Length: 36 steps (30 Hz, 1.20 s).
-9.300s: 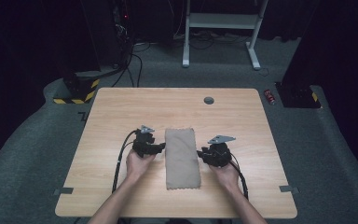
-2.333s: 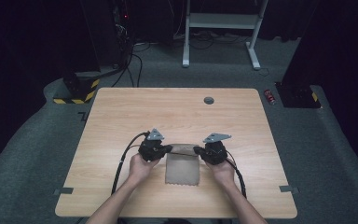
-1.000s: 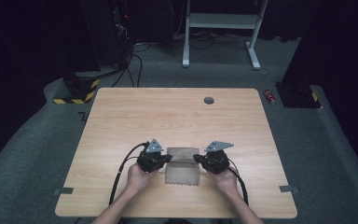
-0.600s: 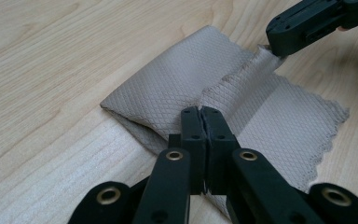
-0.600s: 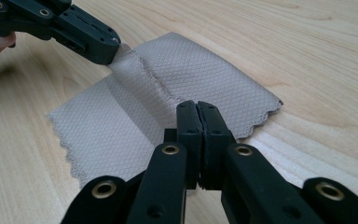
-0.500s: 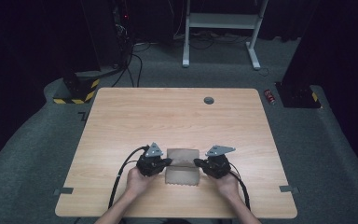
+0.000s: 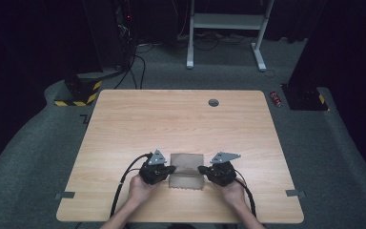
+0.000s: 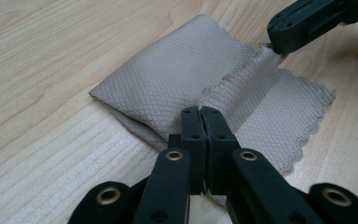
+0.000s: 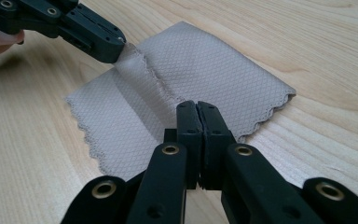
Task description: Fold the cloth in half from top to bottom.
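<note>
A beige quilted cloth (image 7: 187, 164) with scalloped edges lies folded over on the wooden table (image 7: 181, 119), near its front edge. My left gripper (image 7: 172, 169) is shut on the left end of the folded-over edge, which the left gripper view shows between its closed jaws (image 8: 200, 116) on the cloth (image 8: 168, 74). My right gripper (image 7: 201, 169) is shut on the right end of that same edge (image 9: 196, 112). The held edge rises as a small ridge across the cloth (image 9: 214, 70) between the two grippers. Below it a strip of the lower layer shows.
A small dark round grommet (image 7: 213, 102) sits in the table near its far edge. Black cables trail from both grippers toward the front edge. Grey carpet surrounds the table, with a white desk frame (image 7: 224, 21) and dark equipment behind.
Nine seconds ago the cloth lay flat at full length between the grippers. Its far edge has since been brought toward the person, halving its length. Over the last second almost nothing moved.
</note>
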{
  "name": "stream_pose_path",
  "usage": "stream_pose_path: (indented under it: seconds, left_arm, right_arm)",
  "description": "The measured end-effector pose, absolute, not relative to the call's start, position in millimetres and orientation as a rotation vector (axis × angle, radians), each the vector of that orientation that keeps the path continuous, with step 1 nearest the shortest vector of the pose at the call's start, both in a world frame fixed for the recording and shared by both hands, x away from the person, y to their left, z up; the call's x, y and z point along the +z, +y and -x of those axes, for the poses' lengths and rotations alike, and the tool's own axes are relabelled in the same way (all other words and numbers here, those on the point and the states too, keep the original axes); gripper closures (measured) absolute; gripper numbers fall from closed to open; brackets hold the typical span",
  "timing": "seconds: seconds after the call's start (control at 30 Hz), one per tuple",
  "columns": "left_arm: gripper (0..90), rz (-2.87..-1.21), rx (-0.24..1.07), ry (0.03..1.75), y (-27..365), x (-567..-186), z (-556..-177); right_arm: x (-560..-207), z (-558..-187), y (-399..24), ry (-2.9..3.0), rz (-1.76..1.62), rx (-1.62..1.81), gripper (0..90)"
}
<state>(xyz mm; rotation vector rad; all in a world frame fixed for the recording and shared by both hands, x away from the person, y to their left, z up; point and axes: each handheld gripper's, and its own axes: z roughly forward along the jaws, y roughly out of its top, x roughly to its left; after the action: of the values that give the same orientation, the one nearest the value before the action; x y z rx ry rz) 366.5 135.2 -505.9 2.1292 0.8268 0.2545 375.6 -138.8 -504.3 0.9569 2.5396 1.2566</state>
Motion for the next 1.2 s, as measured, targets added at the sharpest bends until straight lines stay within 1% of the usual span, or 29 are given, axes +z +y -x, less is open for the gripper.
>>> stream_pose_path:
  seconds: [1.2]
  left_arm:
    - [87.9,-2.156,0.239,0.804,136.1,-516.2,-343.8]
  right_arm:
    - [-517.7,-351.6,-142.5,2.594,-0.923,1.27,88.3]
